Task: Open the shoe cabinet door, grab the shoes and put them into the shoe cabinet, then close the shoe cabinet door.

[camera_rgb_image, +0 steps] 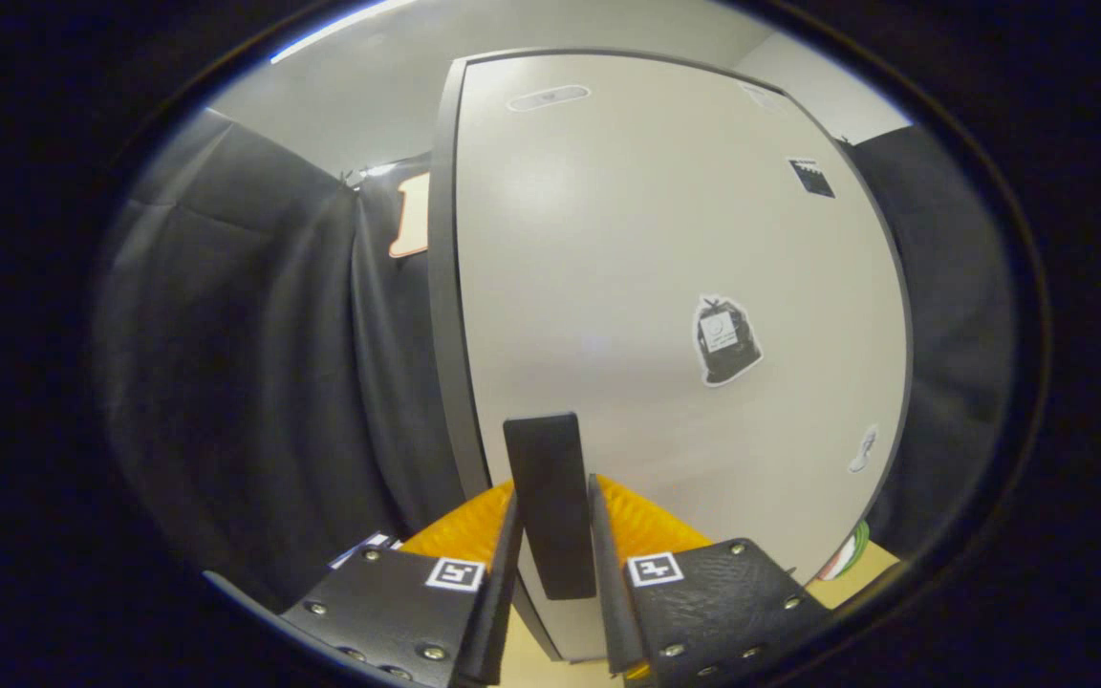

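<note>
Shoe cabinet door handle held in the claw.

The dark flat upright handle [550,502] of the pale grey, dark-edged shoe cabinet door [627,287] is seen between the two fingers of the claw [553,545], which is clenched on it, one finger pressed against each side. The door stands just ahead of the fingers. Stickers are carried on its face: a black bag-shaped sticker [725,339] with a small white label whose writing is too small to be read, a small black square sticker [811,178] near the upper far corner, a small pale sticker [863,449] low near the far edge, and an oval mark [548,96] near the top. A square black-and-white marker tag [456,573] is fixed on each finger. Black cloth [254,382] hangs beside the door, and a light wooden floor [871,564] is seen below it.
</note>
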{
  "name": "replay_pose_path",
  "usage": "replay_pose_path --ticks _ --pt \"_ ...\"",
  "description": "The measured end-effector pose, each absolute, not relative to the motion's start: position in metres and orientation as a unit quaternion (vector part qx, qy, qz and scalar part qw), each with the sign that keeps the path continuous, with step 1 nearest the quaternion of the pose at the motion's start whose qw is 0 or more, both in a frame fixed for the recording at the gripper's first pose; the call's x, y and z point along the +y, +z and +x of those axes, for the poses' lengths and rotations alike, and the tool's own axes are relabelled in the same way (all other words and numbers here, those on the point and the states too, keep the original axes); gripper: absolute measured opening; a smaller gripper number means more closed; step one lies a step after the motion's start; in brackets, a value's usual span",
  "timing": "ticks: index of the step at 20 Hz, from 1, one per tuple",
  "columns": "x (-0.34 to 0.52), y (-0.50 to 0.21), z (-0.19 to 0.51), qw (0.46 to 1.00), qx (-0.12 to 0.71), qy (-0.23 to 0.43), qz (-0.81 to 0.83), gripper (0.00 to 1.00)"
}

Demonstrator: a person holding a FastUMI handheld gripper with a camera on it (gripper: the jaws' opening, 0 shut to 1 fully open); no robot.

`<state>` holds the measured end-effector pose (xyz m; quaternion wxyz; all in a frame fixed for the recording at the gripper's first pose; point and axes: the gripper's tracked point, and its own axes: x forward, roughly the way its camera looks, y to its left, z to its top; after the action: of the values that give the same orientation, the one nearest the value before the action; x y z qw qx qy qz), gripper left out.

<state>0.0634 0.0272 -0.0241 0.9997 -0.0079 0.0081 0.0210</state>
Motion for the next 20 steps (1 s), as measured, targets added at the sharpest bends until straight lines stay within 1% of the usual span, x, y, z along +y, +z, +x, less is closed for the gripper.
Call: replay_pose_path --ticks 1,2,4,8,12,20 --pt "0.026 -0.023 0.063 1.000 0.007 0.019 -0.010 0.40" --pt "0.026 -0.025 0.066 1.000 0.005 0.016 -0.014 0.34" --pt "0.026 -0.026 0.063 1.000 0.005 0.015 -0.016 0.34" --pt "0.023 -0.024 0.057 1.000 0.003 0.009 -0.015 0.27" --pt "0.020 -0.022 0.040 1.000 0.002 0.004 -0.010 0.27" --pt "0.007 -0.019 0.002 1.000 0.006 0.016 -0.007 0.27"
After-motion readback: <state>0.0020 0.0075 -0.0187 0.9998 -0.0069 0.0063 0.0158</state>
